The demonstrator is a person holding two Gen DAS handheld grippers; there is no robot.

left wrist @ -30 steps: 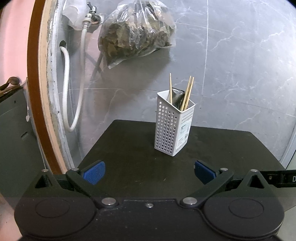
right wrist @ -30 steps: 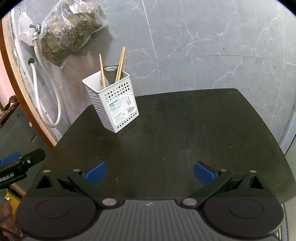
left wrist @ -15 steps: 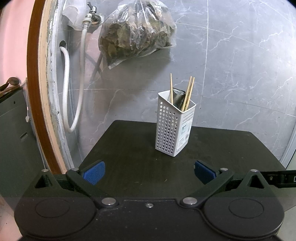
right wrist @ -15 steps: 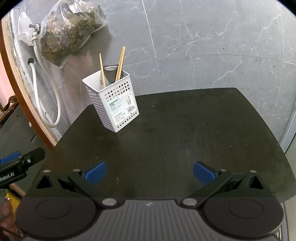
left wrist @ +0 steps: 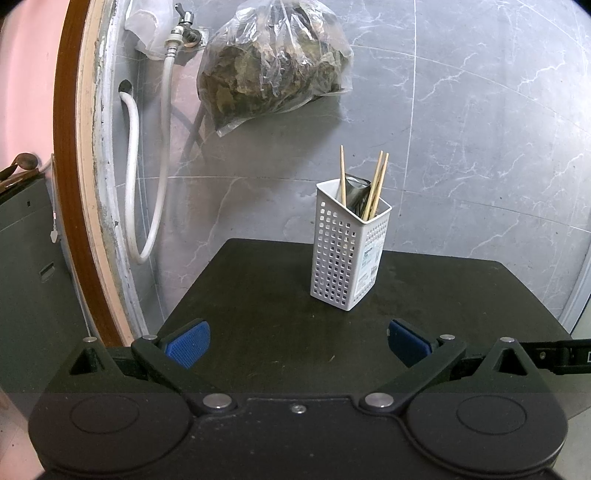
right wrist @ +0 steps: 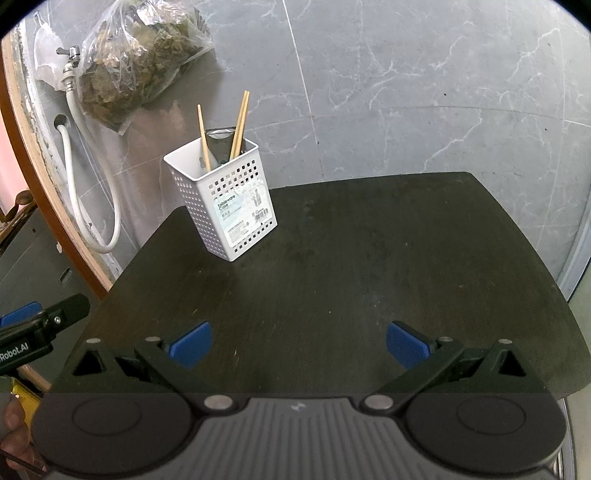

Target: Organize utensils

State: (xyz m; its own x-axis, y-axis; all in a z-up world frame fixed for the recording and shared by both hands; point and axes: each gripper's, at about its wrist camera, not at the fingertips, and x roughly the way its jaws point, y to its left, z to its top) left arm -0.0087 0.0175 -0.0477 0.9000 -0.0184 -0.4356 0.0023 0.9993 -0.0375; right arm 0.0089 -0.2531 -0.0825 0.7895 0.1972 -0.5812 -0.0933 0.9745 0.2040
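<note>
The white perforated utensil holder (left wrist: pixel 349 254) stands upright on the dark bench (left wrist: pixel 266 317), toward its far edge and close to the grey marbled wall (left wrist: pixel 480 129). Three wooden chopsticks (left wrist: pixel 376 186) lean inside it, their tips rising above the rim, one apart on the left and two together on the right. Between them sits something dark and shiny (left wrist: pixel 355 192); I think it is a foil packet, but the view is too small to be sure. From my right side the holder (right wrist: pixel 223 203) shows a printed label on its front face, and it stands near the bench's (right wrist: pixel 369 277) far left corner.

My left fingers (left wrist: pixel 297 343) are spread wide over the near edge of the bench with nothing between the blue pads (left wrist: pixel 187 342). My right fingers (right wrist: pixel 299 345) are likewise apart and grip nothing, hovering above the bench well short of the holder. The tip of my left tool (right wrist: pixel 44 325) shows at the left edge of the right view.

On the wall behind, a clear plastic bag of dried leaves (left wrist: pixel 273 66) hangs beside a tap (left wrist: pixel 183 18), from which a white hose (left wrist: pixel 147 184) loops down. A brown wooden frame (left wrist: pixel 70 184) borders the wall on the left.
</note>
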